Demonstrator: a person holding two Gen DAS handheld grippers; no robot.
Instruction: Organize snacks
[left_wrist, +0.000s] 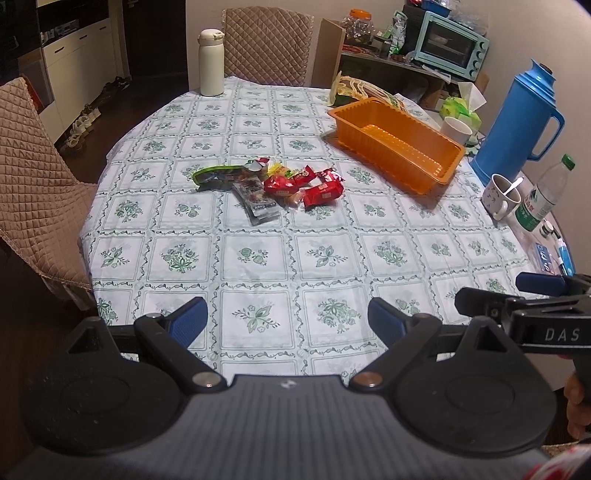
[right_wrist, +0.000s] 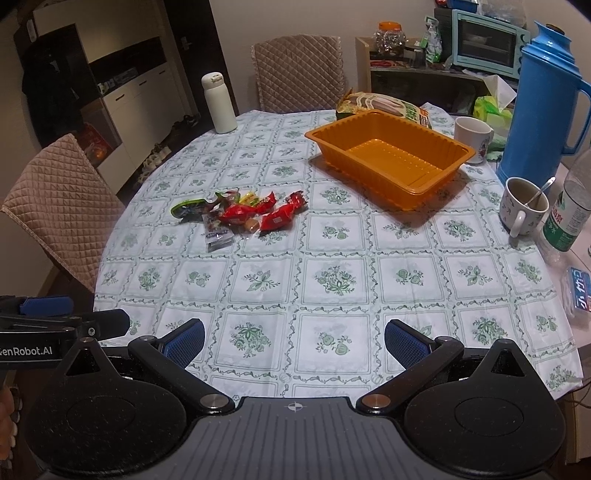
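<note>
Both grippers spread wide and empty at the near edge of the worktop (left_wrist: 258, 240): left gripper (left_wrist: 286, 319), right gripper (right_wrist: 294, 341). The snack pile (left_wrist: 273, 182) lies mid-worktop, well apart from the empty orange tray (left_wrist: 399, 144) at far right. Likely hazards: glossy, crinkled foil wrappers may slip from ribbed blue pads; overlapping packets may lift together; the thin, fluted plastic tray may slide on the smooth floral cloth; the mug (right_wrist: 524, 206) stands near the tray.
</note>
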